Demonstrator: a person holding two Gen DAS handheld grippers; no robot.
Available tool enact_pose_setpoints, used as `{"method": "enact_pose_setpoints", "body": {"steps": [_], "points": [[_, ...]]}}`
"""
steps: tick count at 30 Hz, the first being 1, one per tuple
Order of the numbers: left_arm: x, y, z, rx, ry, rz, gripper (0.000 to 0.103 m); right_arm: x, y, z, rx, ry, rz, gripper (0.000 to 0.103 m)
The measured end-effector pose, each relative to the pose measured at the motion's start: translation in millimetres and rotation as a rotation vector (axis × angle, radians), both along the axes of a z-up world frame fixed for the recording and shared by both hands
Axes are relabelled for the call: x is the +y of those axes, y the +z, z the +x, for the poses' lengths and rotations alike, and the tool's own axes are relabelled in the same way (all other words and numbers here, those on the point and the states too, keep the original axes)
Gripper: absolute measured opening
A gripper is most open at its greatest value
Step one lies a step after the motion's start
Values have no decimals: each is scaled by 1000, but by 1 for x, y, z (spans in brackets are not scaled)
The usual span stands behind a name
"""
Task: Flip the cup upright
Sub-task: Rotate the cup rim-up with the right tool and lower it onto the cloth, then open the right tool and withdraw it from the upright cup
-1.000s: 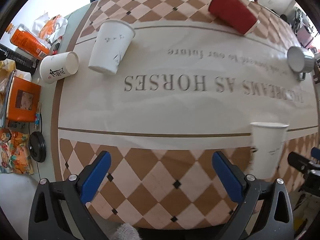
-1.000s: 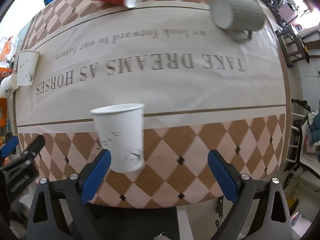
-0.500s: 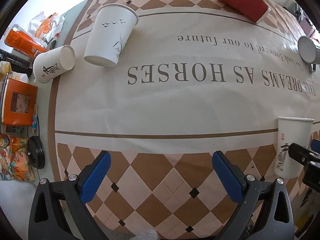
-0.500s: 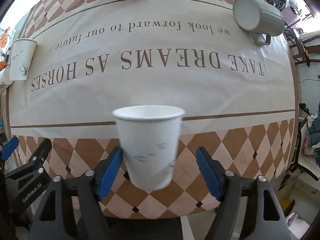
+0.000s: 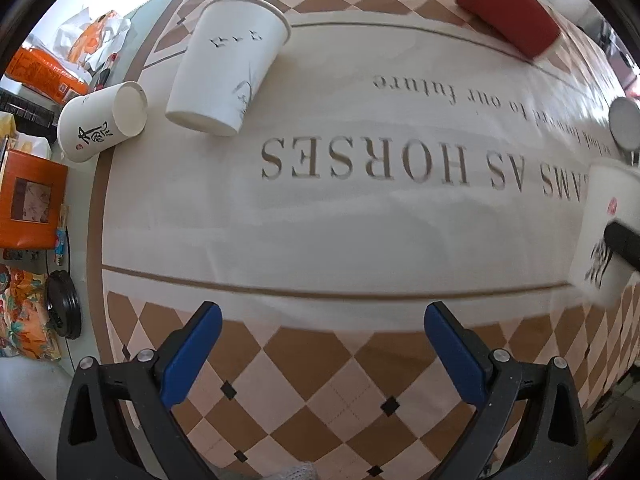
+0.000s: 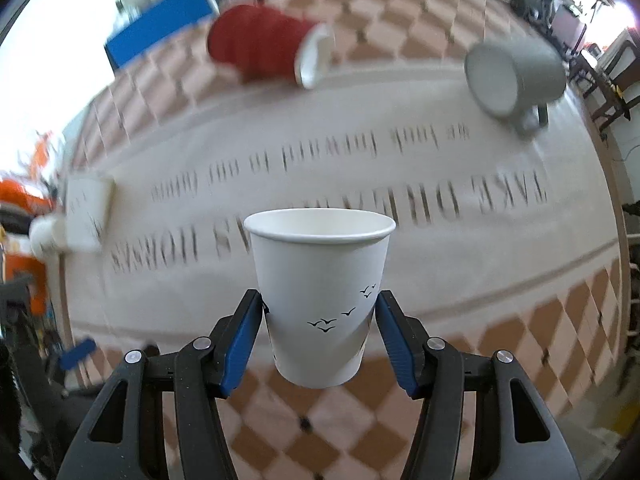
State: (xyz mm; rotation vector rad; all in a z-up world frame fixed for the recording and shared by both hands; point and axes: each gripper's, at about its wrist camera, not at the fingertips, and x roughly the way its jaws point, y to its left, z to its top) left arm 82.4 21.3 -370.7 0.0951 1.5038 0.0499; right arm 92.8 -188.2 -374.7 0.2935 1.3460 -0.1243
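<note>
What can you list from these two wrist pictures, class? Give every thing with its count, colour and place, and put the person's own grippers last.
Bird-print paper cup: 1, white, upright between the right gripper's pads.
Tall paper cup: 1, white, on its side, far left of the cloth.
Small paper cup: 1, white with black characters, on its side at the left table edge.
Red cup: 1, red, on its side, far end of the table.
Mug: 1, grey, on its side, far right.
Tablecloth: 1, cream with brown checks and lettering, covering the table.
Orange boxes and packets: several, beside the table's left edge.
Left gripper: 1, black with blue pads, open, empty.
Right gripper: 1, black with blue pads, shut on the cup.
</note>
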Motion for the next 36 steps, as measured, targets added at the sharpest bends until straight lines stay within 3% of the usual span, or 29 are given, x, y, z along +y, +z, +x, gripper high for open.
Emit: {"method": "enact_pose_setpoints", "body": {"steps": [7, 13, 21, 28, 36], "points": [[7, -4, 28, -18, 27, 26, 103, -1, -5, 32, -319, -23, -94, 60], [4, -12, 34, -25, 10, 56, 103, 1, -16, 30, -420, -42, -161, 60], [7, -12, 24, -23, -1, 57, 103, 15, -15, 7, -404, 25, -216, 62], [-5, 11, 8, -57, -23, 39, 103, 16, -2, -8, -363, 35, -205, 87], [-18, 71, -12, -152, -65, -7, 103, -7, 50, -47, -329, -65, -257, 100]]}}
